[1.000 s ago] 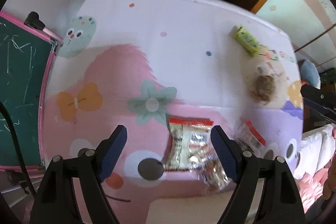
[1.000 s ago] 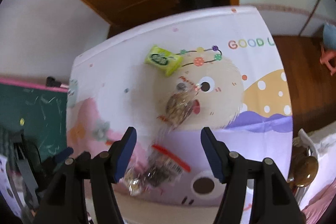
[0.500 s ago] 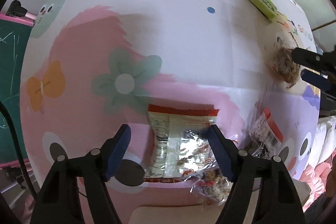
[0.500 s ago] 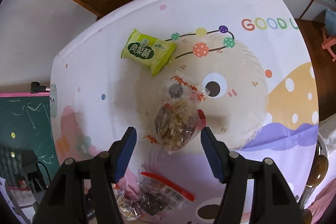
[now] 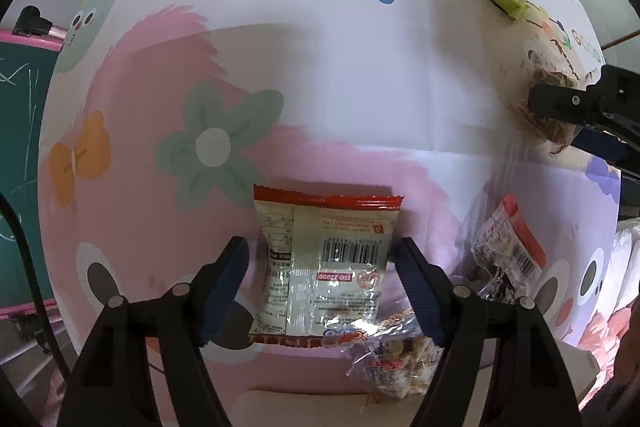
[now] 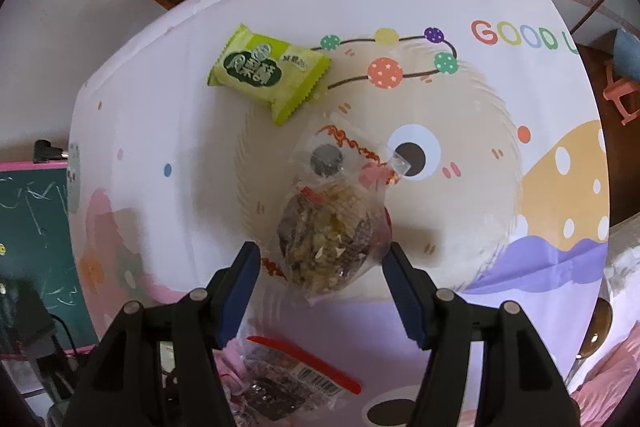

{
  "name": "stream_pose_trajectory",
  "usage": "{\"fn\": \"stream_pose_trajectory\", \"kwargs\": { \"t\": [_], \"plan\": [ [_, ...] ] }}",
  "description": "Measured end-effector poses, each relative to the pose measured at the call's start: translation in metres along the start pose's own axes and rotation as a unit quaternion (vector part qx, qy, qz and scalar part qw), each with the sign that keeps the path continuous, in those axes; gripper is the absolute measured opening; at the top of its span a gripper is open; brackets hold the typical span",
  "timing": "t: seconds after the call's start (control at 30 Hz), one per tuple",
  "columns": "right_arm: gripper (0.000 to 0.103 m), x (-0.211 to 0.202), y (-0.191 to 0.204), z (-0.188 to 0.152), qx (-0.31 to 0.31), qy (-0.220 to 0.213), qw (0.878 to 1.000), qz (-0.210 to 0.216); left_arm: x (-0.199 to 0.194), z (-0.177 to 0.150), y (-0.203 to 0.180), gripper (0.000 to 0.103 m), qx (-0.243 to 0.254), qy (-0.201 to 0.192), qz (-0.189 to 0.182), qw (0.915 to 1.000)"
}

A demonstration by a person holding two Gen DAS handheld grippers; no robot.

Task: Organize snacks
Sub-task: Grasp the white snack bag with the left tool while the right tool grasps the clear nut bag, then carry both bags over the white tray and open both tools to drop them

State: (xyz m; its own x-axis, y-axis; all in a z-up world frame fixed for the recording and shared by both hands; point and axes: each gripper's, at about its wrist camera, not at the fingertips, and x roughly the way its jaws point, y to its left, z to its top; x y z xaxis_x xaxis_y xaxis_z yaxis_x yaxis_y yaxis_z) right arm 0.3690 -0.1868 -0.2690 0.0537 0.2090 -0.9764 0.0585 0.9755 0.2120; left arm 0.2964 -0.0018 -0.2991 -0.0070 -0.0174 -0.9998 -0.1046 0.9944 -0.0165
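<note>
Crinkly foil and clear film make every snack here slippery, so each grab should take the body of the packet, not a loose edge. The left gripper stands wide open, its blue pads either side of the red-edged foil packet, which lies back-up with its barcode showing on the cartoon-print tablecloth. Neither pad touches it. A clear bag of nut clusters overlaps the packet's near corner at about 5 o'clock, so closing too low would probably catch both; better to close across the barcode band.

The right gripper is likewise spread open, bracketing the clear bag of mixed nuts, whose twisted, empty top points to 12 o'clock. Whether the pads already brush the film cannot be told. Judging by the bulge, it should pinch the filled lower half, since the slack top would slide out.

A green pastry packet lies at 11 o'clock from that bag, well apart, and a red-sealed bag of dark snack sits at 6 o'clock beneath the gripper. Nothing is gathered yet.
</note>
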Motion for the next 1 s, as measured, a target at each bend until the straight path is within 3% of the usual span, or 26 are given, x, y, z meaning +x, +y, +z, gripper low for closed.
{"fn": "stream_pose_trajectory", "kwargs": {
  "t": [0.07,0.13,0.5,0.73,1.0],
  "plan": [
    [0.044,0.001,0.005,-0.001,-0.011,0.001,1.000,-0.011,-0.001,-0.007,-0.002,0.051,0.004,-0.008,0.001,1.0000],
    [0.042,0.002,0.007,-0.003,-0.017,0.001,1.000,-0.013,-0.004,-0.011,-0.003,0.045,0.003,-0.012,0.000,0.9999],
    [0.037,-0.021,0.003,-0.020,-0.027,-0.024,0.999,0.014,-0.029,-0.025,0.012,0.044,-0.024,-0.057,-0.005,0.9981],
    [0.037,-0.084,0.005,-0.044,-0.043,-0.068,0.996,0.048,-0.110,-0.039,0.021,0.044,-0.021,-0.139,-0.020,0.9899],
    [0.037,-0.166,0.017,-0.100,-0.071,-0.126,0.986,0.080,-0.205,-0.079,0.034,0.044,0.017,-0.213,-0.048,0.9757]
  ]
}}
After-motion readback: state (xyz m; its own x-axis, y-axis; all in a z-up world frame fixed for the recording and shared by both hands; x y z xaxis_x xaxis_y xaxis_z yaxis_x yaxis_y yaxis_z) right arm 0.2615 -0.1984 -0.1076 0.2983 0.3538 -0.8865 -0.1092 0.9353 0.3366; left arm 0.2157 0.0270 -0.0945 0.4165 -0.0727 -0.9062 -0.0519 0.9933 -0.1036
